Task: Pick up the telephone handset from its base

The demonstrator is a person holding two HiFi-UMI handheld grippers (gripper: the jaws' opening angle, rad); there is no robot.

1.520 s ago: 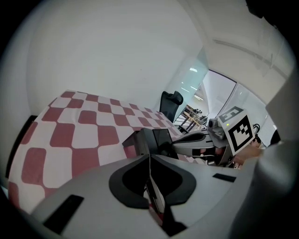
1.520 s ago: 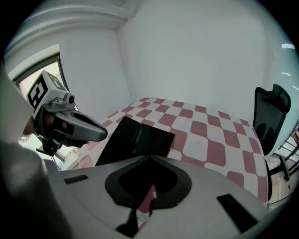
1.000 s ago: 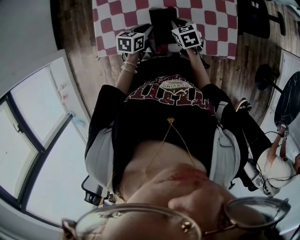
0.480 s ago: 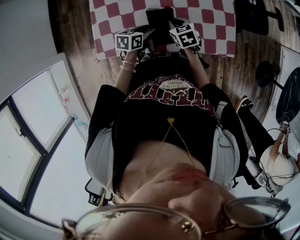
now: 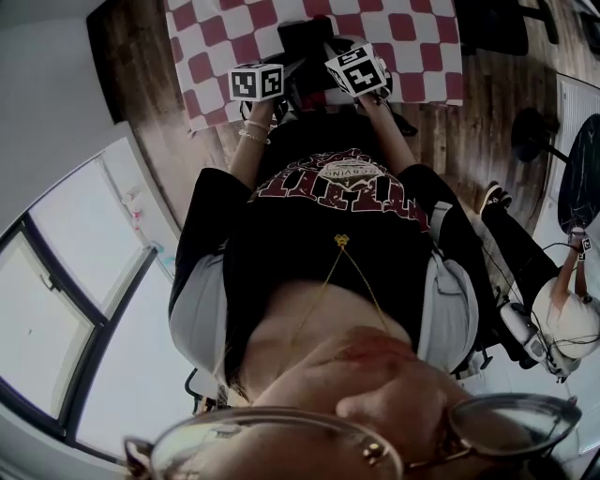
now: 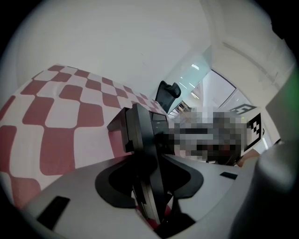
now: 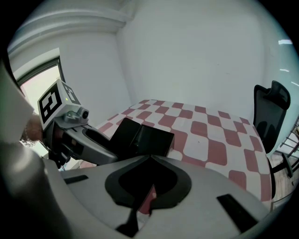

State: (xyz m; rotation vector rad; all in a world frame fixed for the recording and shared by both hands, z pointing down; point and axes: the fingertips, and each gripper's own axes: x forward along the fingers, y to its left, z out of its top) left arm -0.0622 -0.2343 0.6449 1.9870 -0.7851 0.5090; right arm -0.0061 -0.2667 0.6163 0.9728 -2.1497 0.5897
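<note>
We counted one handset (image 6: 142, 126) and two grippers. Its long axis pointed toward twelve o'clock over the checked cloth (image 6: 60, 121), between the left gripper's (image 6: 152, 161) wide, just-opened jaws. The right gripper (image 7: 149, 161) sat closed, empty.

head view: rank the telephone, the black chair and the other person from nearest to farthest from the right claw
1. telephone, on the checked table, just left of the right claw
2. black chair, past the table's right edge
3. other person, far off at the view's lower right
</note>
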